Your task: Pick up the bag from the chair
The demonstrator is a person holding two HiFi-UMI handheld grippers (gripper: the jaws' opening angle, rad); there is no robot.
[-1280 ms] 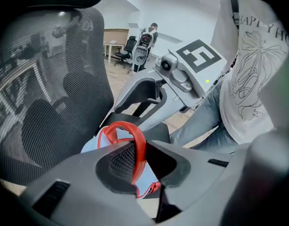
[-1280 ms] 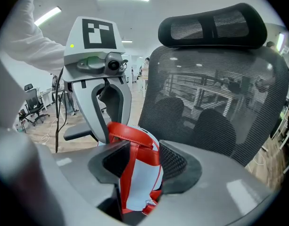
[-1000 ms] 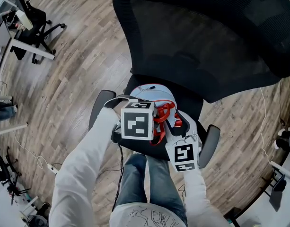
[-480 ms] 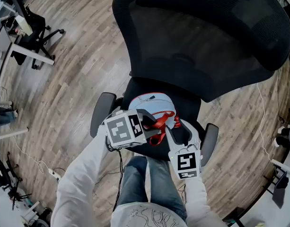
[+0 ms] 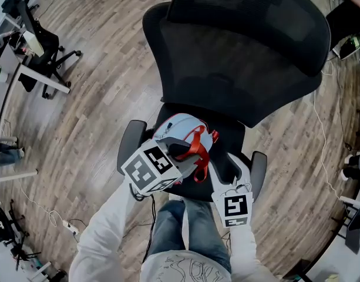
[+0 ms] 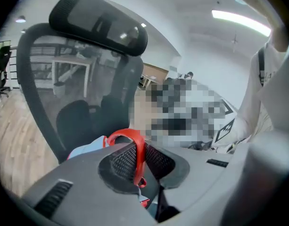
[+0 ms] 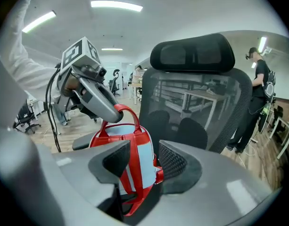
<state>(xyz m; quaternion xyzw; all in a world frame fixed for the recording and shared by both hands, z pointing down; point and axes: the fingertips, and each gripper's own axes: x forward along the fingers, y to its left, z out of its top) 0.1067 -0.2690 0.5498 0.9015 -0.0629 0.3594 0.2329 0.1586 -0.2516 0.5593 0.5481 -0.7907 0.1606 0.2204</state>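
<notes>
A small light-blue bag (image 5: 181,128) with red straps stands on the seat of a black mesh office chair (image 5: 238,57). My left gripper (image 5: 183,150) is shut on the bag's red top handle (image 6: 131,142), which runs pinched between its pads. In the right gripper view the handle (image 7: 124,111) is pulled taut and the bag (image 7: 135,140) hangs upright below the left gripper (image 7: 101,103). My right gripper (image 5: 229,164) is open just in front of the bag, and a red shoulder strap (image 7: 134,173) shows in the gap between its pads without being gripped.
The chair's armrests (image 5: 128,144) (image 5: 259,170) flank the bag. The person's jeans-clad legs (image 5: 180,222) press against the seat's front. A desk with another chair (image 5: 41,51) stands far left. Cables (image 5: 325,135) lie on the wood floor. A person (image 7: 258,91) stands behind the chair.
The left gripper has tilted and drawn the red handle up, so the bag stands more upright. The right gripper has stayed near the bag's front.
</notes>
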